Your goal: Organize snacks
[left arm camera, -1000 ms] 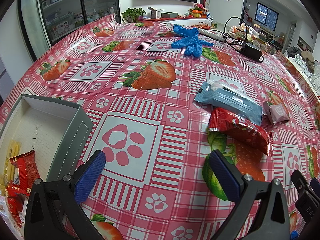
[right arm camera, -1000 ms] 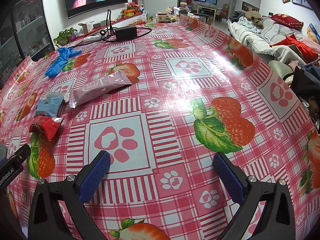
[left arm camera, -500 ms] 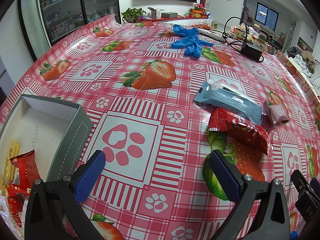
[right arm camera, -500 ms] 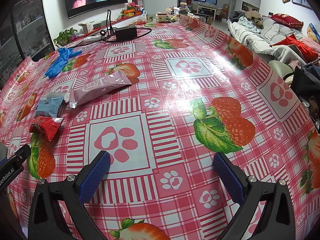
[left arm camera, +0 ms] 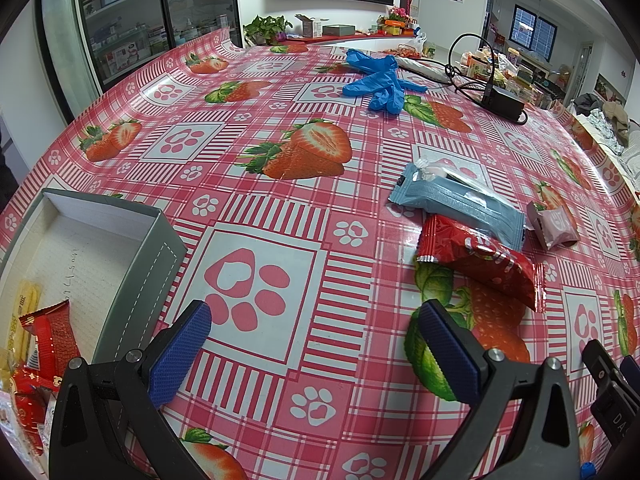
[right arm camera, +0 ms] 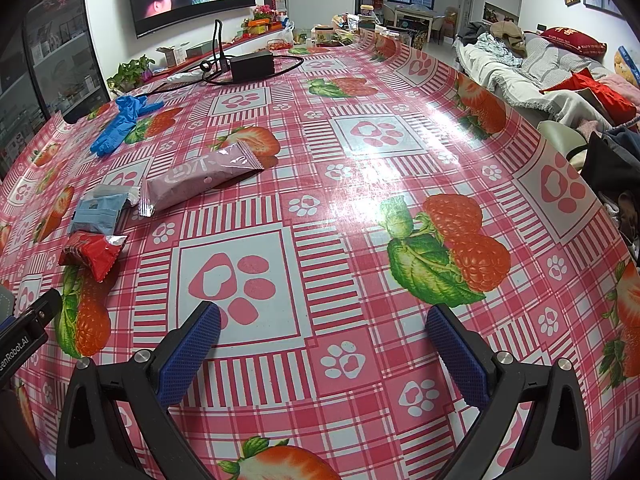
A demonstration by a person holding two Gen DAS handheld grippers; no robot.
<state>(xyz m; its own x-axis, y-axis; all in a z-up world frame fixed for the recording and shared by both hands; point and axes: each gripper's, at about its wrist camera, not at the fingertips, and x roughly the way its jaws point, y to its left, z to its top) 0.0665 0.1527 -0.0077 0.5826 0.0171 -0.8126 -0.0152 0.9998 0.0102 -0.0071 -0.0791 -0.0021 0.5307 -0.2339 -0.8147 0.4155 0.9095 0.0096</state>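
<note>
A red snack packet (left arm camera: 480,264) lies on the strawberry tablecloth, ahead and right of my open, empty left gripper (left arm camera: 312,332). A blue packet (left arm camera: 456,204) lies just behind it and a pink packet (left arm camera: 554,226) to its right. A grey box (left arm camera: 136,280) at the left holds red and yellow snacks (left arm camera: 44,340). In the right wrist view the red packet (right arm camera: 94,250), blue packet (right arm camera: 98,214) and pink packet (right arm camera: 200,178) lie far left of my open, empty right gripper (right arm camera: 324,332).
Blue gloves (left arm camera: 376,80) and a black power adapter with cable (left arm camera: 502,102) lie at the far side of the table. The right gripper's body (left arm camera: 612,392) shows at the left view's lower right. A sofa with clothes (right arm camera: 560,80) stands beyond the table's right edge.
</note>
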